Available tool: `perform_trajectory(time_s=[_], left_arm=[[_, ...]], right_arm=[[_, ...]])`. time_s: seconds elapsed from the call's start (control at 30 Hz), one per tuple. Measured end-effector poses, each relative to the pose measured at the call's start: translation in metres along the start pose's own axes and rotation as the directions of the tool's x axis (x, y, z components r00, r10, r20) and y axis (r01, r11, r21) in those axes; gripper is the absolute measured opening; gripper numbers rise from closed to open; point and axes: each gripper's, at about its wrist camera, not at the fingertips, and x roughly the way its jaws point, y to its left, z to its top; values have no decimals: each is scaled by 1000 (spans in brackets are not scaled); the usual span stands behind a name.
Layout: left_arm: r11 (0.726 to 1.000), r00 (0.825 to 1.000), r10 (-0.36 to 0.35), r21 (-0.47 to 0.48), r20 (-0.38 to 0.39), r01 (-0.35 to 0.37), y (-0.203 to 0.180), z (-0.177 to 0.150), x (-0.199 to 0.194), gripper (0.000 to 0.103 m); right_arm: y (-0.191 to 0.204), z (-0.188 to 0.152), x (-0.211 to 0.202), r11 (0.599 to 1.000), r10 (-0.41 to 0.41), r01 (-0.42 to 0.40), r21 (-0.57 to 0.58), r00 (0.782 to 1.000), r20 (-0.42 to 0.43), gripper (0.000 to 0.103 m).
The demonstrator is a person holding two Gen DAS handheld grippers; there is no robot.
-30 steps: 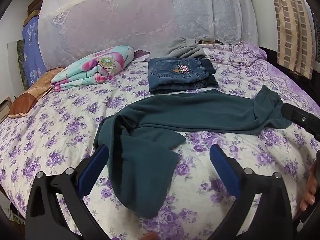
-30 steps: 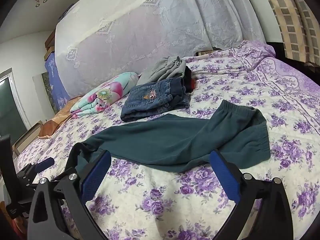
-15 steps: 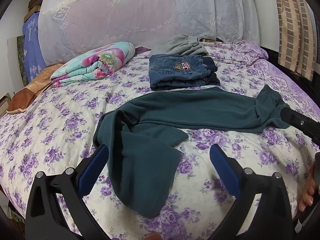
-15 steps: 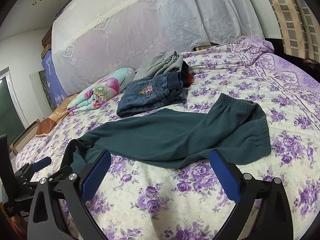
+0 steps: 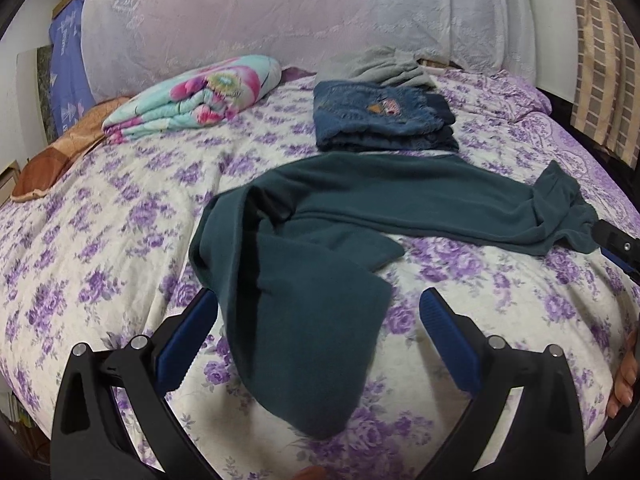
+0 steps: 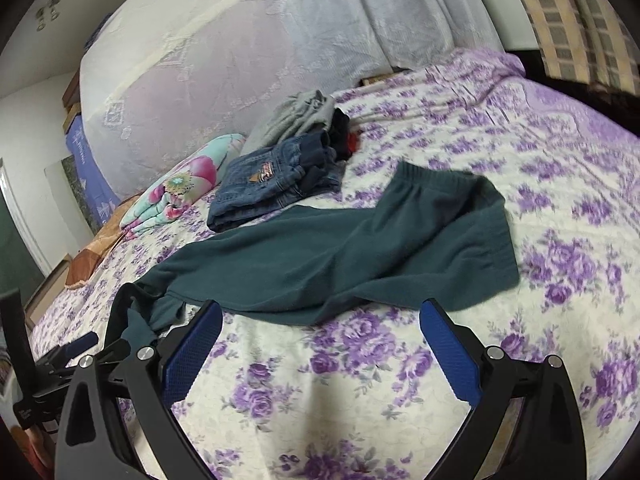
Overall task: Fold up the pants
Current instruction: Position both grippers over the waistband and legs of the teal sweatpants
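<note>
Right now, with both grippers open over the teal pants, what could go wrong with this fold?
1. The teal pants lie bent, one leg doubled over near the left gripper; folding without straightening may trap that crease.
2. The waistband looks rumpled, so the right gripper might pinch one layer only.
3. The folded jeans lie close behind; dragging the pants could disturb them.

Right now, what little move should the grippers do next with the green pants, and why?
Probably lower the left gripper onto the bent leg end of the green pants and close. Both grippers are open and hold nothing. That leg lies crooked toward the bed's near edge, while the rest stretches straight toward the waistband by the right gripper. It likely needs straightening before any fold.
</note>
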Motion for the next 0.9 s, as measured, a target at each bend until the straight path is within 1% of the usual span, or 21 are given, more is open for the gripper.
perform_trajectory(time_s=[0.07, 0.13, 0.2, 0.23, 0.27, 0.33, 0.37, 0.4, 0.57, 0.9], left_arm=[[1000, 1000, 13, 4, -25, -12, 3, -3, 8, 98], [1000, 998, 3, -4, -63, -3, 7, -7, 17, 98], [999, 992, -23, -28, -120, 20, 13, -12, 29, 98], [997, 985, -56, -58, -164, 47, 19, -16, 37, 98], [994, 981, -86, -84, -175, 72, 24, -18, 40, 98], [988, 981, -119, -115, -153, 101, 32, -20, 37, 98], [987, 980, -123, -118, -154, 105, 33, -20, 38, 98], [988, 980, -120, -112, -156, 103, 32, -21, 39, 98], [996, 986, -62, -66, -152, 52, 20, -21, 38, 98], [997, 990, -49, -67, -129, 41, 21, -20, 35, 98]], right_arm=[[-2, -1, 4, 1000, 5, -5, 9, 1000, -18, 99], [-5, -2, 6, 1000, 16, -15, 25, 1000, -26, 99], [-10, -3, 8, 998, 29, -28, 48, 999, -36, 99], [-12, -3, 9, 998, 35, -33, 62, 999, -40, 99], [-16, -3, 10, 996, 43, -39, 81, 998, -44, 99], [-20, -4, 12, 993, 52, -46, 112, 997, -52, 99], [-23, -5, 13, 990, 59, -51, 131, 997, -54, 99], [-24, -6, 13, 989, 62, -54, 139, 997, -56, 99], [-20, -7, 13, 990, 61, -53, 133, 997, -57, 99], [-20, -6, 13, 991, 50, -42, 123, 997, -64, 99]])
